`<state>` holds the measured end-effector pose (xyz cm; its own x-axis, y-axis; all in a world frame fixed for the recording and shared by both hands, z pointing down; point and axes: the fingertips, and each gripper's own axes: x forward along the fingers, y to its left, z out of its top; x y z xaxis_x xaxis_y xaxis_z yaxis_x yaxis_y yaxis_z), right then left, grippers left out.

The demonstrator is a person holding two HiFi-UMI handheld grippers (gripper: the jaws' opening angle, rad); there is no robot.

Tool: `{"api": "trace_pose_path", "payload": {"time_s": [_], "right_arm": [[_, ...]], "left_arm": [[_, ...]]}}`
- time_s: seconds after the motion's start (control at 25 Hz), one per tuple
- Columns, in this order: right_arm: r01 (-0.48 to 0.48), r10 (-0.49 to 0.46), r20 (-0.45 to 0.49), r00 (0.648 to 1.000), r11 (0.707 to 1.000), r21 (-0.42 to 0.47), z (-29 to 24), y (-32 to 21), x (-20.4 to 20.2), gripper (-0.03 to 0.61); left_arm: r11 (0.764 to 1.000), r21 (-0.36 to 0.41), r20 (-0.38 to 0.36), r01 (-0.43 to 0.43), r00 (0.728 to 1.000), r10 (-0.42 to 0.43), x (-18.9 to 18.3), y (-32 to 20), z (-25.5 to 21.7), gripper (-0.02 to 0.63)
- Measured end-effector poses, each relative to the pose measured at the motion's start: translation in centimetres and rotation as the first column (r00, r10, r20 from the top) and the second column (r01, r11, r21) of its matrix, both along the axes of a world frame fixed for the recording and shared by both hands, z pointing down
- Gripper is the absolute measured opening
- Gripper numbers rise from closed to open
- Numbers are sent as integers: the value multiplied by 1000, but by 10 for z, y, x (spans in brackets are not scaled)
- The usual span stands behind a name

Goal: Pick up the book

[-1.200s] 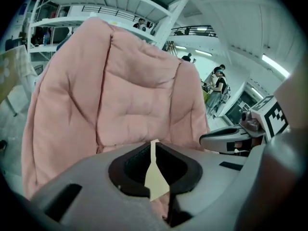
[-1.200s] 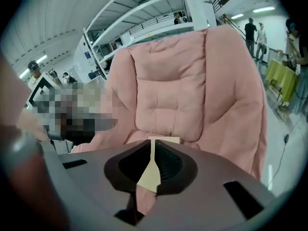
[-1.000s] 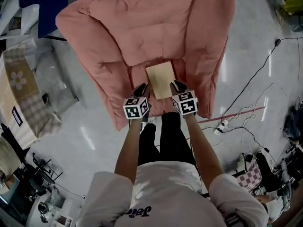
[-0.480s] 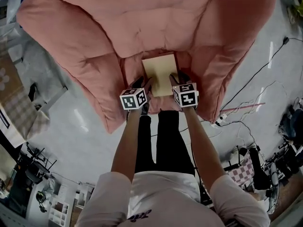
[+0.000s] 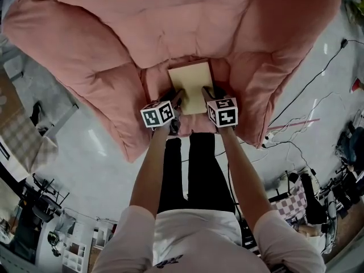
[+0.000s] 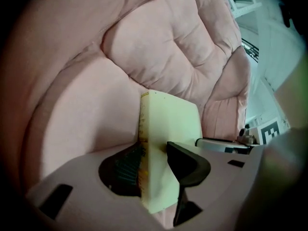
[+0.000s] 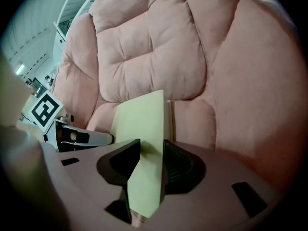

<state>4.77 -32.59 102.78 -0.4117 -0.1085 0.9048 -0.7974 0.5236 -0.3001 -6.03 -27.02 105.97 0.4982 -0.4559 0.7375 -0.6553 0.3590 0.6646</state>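
Note:
A pale yellow book (image 5: pixel 190 79) lies flat on the seat of a pink padded armchair (image 5: pixel 187 21). My left gripper (image 5: pixel 176 99) is at the book's near left corner, my right gripper (image 5: pixel 209 92) at its near right corner. In the left gripper view the book (image 6: pixel 168 124) stands edge-on between the jaws of the left gripper (image 6: pixel 151 158), which are closing, and both pads touch it. In the right gripper view the book (image 7: pixel 142 119) also sits between the closing jaws of the right gripper (image 7: pixel 151 160), a pad against each face.
The chair's thick arms (image 5: pixel 85 67) rise on both sides of the seat. The person's legs (image 5: pixel 187 164) stand right in front of it. Cables (image 5: pixel 296 124) and a power strip (image 5: pixel 272 134) lie on the floor at the right, and a patterned box (image 5: pixel 23 135) at the left.
Both grippers dropped from above the seat's front onto the book's near corners. Their jaws, shut before, now straddle the book. The head camera has come closer to the chair.

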Motion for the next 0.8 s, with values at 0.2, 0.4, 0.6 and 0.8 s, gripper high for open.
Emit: {"api": "trace_pose_path", "payload": {"time_s": [0.2,0.4,0.6,0.8], "right_arm": [[-12,12,-23,1000,1000,-7,-14,6,-5,152],[-34,34,-21,999,999,-6,-42,15,0,152],[-70,70,2,998,997,23,-85,28,3,147],[-127,123,58,991,989,70,-147,51,0,146]], "left_arm": [[998,-14,26,-55,998,55,-5,4,-17,164],[998,-1,45,-57,997,56,-2,10,-48,156],[994,45,73,-97,993,93,-3,19,-93,146],[987,106,130,-118,986,104,-9,38,-153,137]]}}
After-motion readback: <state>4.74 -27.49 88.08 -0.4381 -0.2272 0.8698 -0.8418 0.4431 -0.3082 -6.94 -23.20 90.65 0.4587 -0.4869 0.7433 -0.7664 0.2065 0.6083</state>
